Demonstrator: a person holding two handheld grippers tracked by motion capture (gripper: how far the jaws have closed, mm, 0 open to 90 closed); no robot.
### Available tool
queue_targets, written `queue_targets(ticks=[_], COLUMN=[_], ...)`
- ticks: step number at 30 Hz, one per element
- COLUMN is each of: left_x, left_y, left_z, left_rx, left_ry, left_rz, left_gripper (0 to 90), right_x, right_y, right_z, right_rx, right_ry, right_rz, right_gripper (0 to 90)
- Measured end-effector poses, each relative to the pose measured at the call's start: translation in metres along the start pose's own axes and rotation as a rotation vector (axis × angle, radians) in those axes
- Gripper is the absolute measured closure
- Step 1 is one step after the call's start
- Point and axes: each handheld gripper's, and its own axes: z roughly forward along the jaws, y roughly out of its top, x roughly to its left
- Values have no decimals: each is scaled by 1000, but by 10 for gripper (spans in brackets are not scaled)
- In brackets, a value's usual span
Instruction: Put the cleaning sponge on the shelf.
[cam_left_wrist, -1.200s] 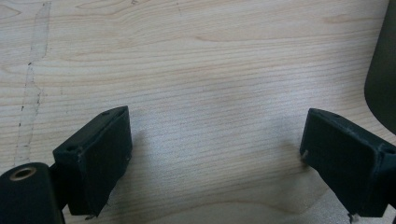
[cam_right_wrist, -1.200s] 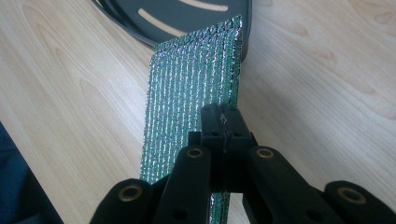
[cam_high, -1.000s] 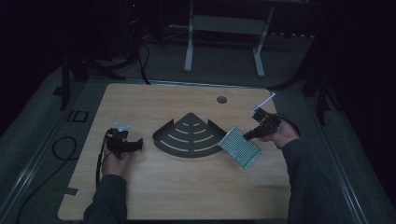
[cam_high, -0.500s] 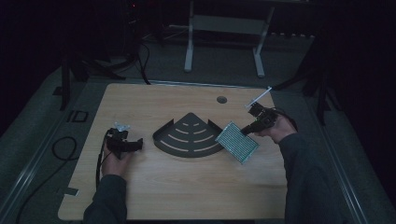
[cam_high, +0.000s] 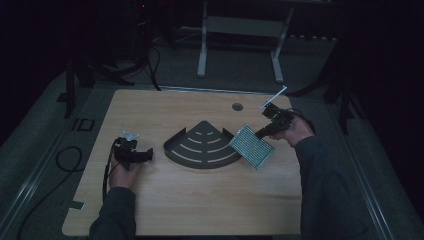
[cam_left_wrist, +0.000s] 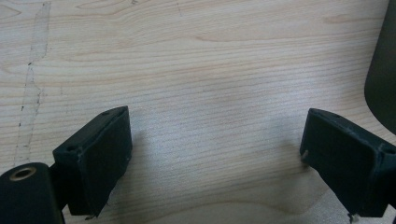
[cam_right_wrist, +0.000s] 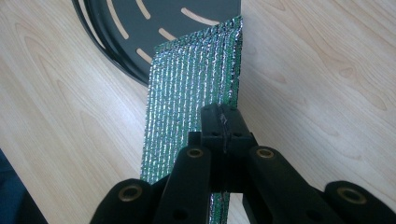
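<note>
**Thin grip on the pad, empty tray beside it**

Your right gripper (cam_high: 264, 132) has its fingers closed tight on one edge of the pad (cam_high: 251, 146) — a flat, silvery-green ribbed sheet. In the right gripper view the fingers (cam_right_wrist: 223, 122) bite only a narrow strip of that edge, and the rest of the pad (cam_right_wrist: 189, 98) hangs out ahead of them, tilted, its far end reaching the rim of the tray (cam_right_wrist: 123, 42). In the high view the pad sits just right of the tray (cam_high: 202, 148), touching or slightly overlapping its right corner; I cannot tell whether its low edge rests on the counter (cam_high: 200, 200).

What could go wrong, as I judge it:
- The pad looks light and floppy. With so small a hold, a quick swing could let it pivot or slip out of the fingers.
- Its leading corner may catch on the raised rim of the tray and fold, or shove the tray across the counter — nothing is steadying it.
- The foil face looks slick, so a looser squeeze would likely drop it.

Your left gripper (cam_high: 136, 155) rests on the counter well left of the tray, fingers (cam_left_wrist: 93, 158) spread wide with nothing between them, only bare wood.

The tray itself is a dark, fan-shaped piece with curved slots. It holds nothing; the wood shows through the slots.
</note>
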Motion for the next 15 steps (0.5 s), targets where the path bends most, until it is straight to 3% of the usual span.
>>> queue_targets(ticks=[15], left_x=[0], left_y=[0], left_z=[0], left_rx=[0], left_ry=[0], left_rz=[0], left_gripper=[94], right_x=[-2], right_y=[18], right_z=[3], right_rx=[-14], right_ry=[-17], right_rz=[5], right_gripper=[900])
